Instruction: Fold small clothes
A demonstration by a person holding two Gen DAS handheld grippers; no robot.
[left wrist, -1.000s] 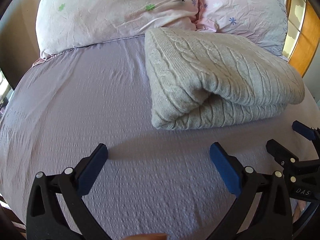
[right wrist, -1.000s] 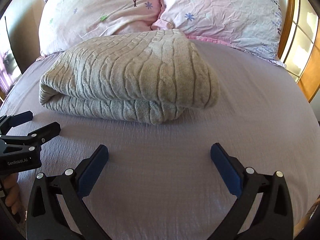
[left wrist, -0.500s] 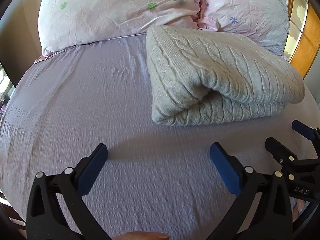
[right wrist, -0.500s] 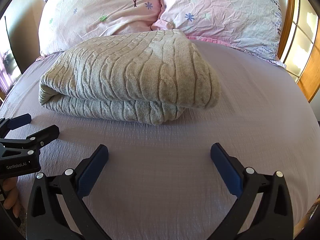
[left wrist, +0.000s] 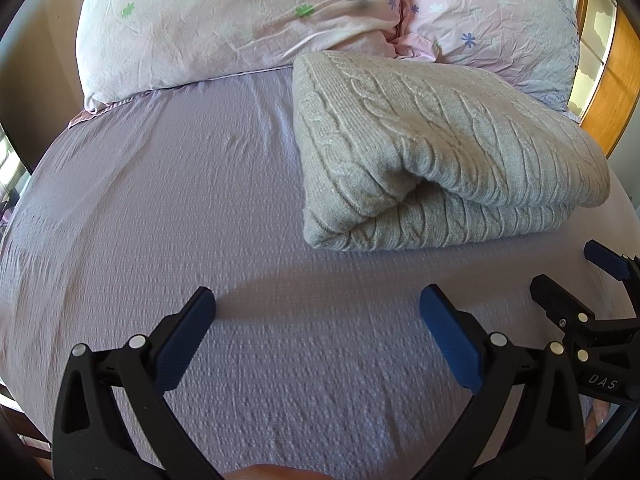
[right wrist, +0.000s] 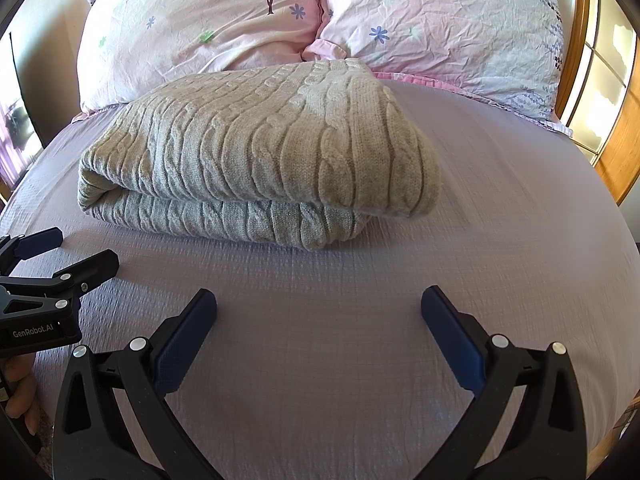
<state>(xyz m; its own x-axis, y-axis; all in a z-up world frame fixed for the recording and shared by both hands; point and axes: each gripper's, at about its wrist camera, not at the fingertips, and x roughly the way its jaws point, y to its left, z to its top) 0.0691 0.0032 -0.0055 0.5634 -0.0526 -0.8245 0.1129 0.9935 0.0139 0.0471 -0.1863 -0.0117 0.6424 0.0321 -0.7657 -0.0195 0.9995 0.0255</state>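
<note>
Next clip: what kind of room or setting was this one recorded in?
Most likely a home bedroom. The work surface is a bed with a lilac sheet, two floral pillows lie at its head, and a wooden frame shows at the right edge. A folded grey cable-knit sweater lies on the sheet.
</note>
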